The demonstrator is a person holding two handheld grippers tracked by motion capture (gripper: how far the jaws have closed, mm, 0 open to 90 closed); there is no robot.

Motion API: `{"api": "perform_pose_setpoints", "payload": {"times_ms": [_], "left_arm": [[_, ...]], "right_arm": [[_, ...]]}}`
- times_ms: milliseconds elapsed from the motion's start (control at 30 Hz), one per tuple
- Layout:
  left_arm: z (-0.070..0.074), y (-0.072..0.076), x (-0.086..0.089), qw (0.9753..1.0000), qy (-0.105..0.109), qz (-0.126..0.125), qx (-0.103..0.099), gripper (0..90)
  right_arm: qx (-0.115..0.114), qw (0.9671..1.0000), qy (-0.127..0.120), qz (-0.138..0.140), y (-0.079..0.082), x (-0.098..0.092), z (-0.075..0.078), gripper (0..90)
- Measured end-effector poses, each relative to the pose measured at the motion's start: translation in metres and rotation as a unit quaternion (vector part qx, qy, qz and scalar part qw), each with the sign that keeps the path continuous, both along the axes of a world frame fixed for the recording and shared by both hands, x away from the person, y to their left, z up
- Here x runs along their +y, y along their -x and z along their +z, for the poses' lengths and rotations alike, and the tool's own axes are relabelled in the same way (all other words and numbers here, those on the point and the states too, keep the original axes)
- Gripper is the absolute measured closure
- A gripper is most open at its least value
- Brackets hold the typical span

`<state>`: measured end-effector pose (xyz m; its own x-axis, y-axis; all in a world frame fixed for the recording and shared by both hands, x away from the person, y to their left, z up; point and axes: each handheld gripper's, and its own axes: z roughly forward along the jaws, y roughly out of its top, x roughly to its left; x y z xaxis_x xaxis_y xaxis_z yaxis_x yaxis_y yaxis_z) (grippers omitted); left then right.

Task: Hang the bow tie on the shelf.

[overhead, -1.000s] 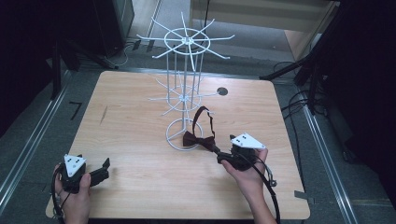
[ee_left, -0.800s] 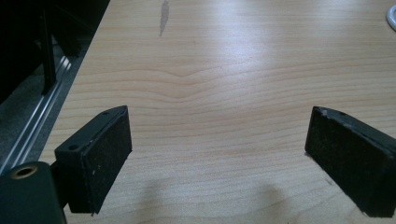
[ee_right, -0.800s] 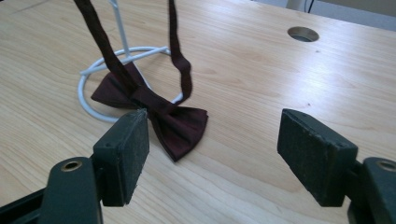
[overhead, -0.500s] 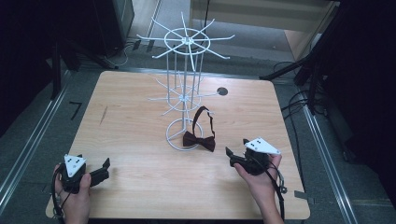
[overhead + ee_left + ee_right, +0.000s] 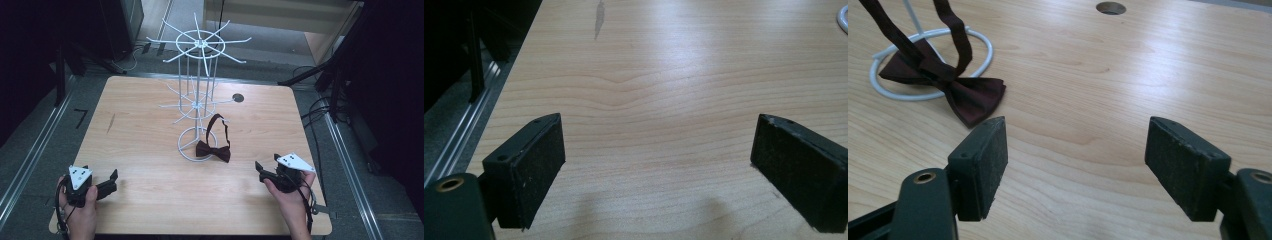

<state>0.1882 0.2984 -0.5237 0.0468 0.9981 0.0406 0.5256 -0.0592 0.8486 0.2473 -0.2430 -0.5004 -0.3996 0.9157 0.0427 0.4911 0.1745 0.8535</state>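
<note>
A dark red bow tie (image 5: 214,149) lies on the wooden table (image 5: 150,120), partly on the base ring of a white wire display stand (image 5: 198,75); its strap loops upward near the stand's pole. In the right gripper view the bow tie (image 5: 955,87) sits ahead and to the left of the jaws. My right gripper (image 5: 261,169) is open and empty, to the bow tie's right near the front edge. My left gripper (image 5: 112,180) rests open at the front left corner, far from the bow tie; bare wood lies between its jaws (image 5: 659,150).
A round cable hole (image 5: 238,98) is in the table behind the stand. The stand's wire arms spread wide above the table's middle. Metal floor rails (image 5: 30,155) run along both sides, and cables (image 5: 320,107) lie on the floor at right.
My right gripper has let go of the bow tie and pulled back to the right and toward the front edge. The bow tie stays by the stand's base. The left gripper has not moved.
</note>
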Motion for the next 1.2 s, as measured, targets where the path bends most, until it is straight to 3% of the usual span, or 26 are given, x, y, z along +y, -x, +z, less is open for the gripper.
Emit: {"api": "perform_pose_setpoints", "payload": {"times_ms": [633, 1200], "left_arm": [[0.000, 0.000, 0.000, 1.0000, 0.000, 0.000, 0.000, 7.9], [0.000, 0.000, 0.000, 1.0000, 0.000, 0.000, 0.000, 7.9]], "right_arm": [[0.010, 0.9987, -0.002, -0.049, 0.010, -0.043, -0.012, 26.3], [0.021, 0.9951, -0.010, -0.096, 0.021, -0.087, -0.025, 26.3]]}}
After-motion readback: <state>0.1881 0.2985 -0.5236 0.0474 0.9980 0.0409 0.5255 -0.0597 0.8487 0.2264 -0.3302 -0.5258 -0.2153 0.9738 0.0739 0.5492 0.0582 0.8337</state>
